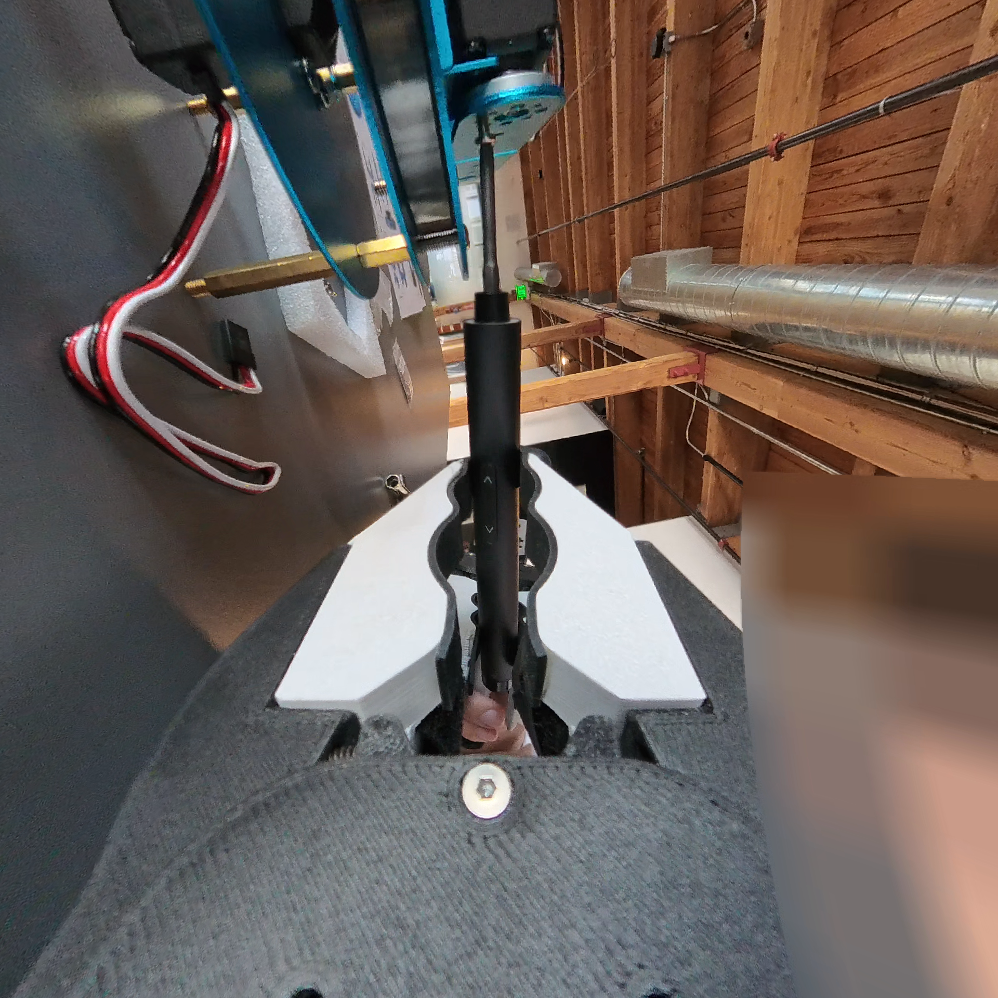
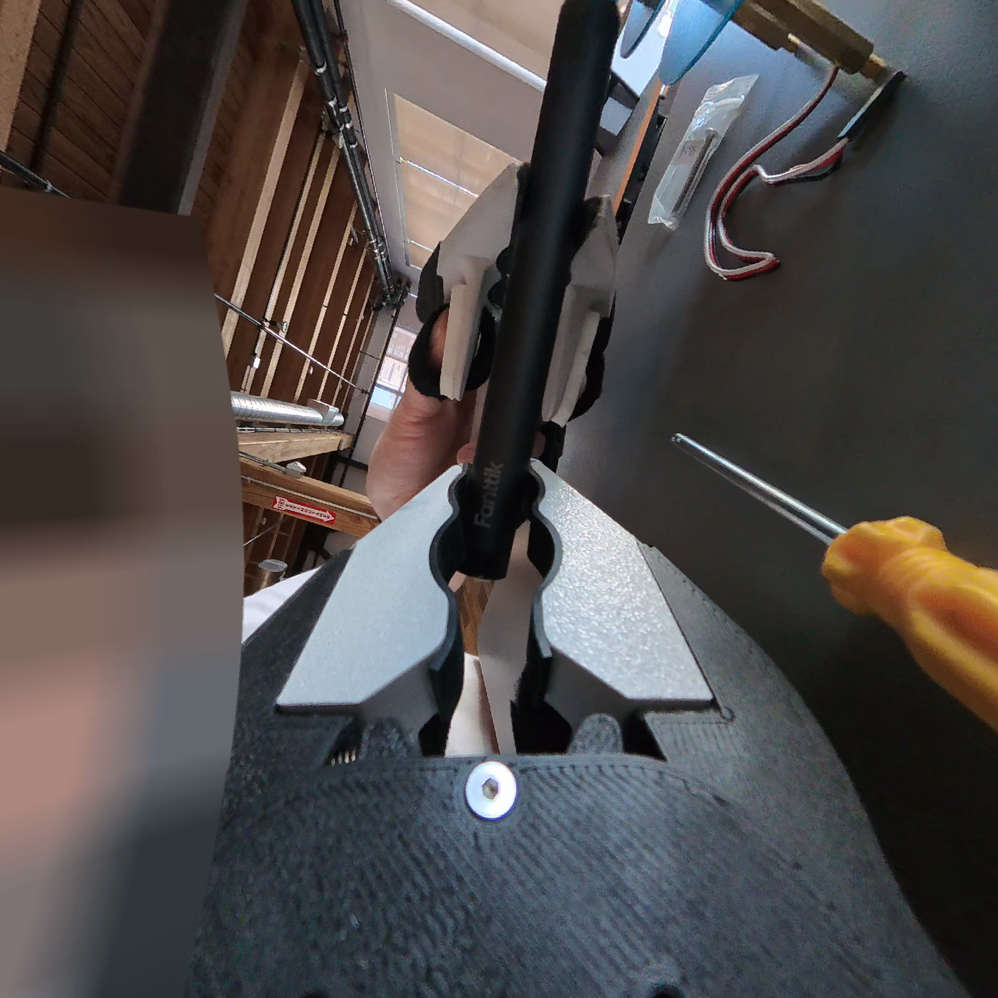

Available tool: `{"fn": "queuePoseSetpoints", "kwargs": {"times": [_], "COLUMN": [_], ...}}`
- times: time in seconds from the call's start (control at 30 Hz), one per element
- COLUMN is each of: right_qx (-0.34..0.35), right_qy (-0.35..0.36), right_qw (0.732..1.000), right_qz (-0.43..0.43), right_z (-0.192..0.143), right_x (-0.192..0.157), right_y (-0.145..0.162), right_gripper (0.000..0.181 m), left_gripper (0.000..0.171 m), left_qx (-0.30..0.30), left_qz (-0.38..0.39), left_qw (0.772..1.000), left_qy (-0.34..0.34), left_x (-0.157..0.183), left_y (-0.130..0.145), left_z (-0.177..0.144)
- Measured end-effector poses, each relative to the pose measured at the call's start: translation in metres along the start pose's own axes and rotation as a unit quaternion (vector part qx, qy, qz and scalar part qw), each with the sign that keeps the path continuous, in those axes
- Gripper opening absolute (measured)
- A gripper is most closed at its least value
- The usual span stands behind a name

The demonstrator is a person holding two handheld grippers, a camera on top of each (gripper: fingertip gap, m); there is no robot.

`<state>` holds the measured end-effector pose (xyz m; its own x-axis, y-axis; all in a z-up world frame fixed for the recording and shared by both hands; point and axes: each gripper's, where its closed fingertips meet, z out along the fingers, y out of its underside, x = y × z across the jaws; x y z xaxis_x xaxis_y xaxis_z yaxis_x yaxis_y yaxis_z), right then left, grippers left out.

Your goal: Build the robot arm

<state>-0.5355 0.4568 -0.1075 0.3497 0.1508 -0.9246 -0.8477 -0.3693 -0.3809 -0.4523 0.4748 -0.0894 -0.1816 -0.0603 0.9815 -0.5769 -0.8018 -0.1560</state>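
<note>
Gripping 1 black electric screwdriver (image 1: 494, 459), both tools; only right view shows yellow-handled screwdriver (image 2: 918, 594).

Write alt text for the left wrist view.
The left gripper is shut on a black electric screwdriver, whose bit tip meets a blue metal disc on a blue-plated assembly. Red, white and black wires loop over the grey surface at left.

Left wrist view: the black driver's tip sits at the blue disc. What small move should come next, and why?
Probably press the black driver gently along its shaft. The left tool is shut on it, its bit touches the blue disc, and the right tool steadies its rear end.
</note>
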Motion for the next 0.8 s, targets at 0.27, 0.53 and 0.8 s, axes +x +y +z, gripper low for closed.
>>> {"fn": "queuePoseSetpoints", "kwargs": {"times": [0.27,0.53,0.8], "right_qx": [0.025,0.009,-0.025], "right_qy": [-0.052,-0.044,0.039], "right_qw": [0.996,0.997,0.998], "right_qz": [0.066,0.056,-0.034], "right_z": [0.0,0.004,0.003], "right_x": [-0.006,-0.005,0.005], "right_y": [-0.006,-0.003,-0.005], "right_gripper": [0.014,0.015,0.019], "left_gripper": [0.015,0.015,0.015], "left_qx": [0.002,0.001,0.009], "left_qz": [-0.008,0.012,0.014], "left_qw": [1.0,1.0,1.0], "left_qy": [0.017,0.013,-0.011], "left_x": [0.001,0.001,-0.002], "left_y": [-0.003,-0.002,-0.003], "left_z": [0.0,-0.003,-0.004]}}
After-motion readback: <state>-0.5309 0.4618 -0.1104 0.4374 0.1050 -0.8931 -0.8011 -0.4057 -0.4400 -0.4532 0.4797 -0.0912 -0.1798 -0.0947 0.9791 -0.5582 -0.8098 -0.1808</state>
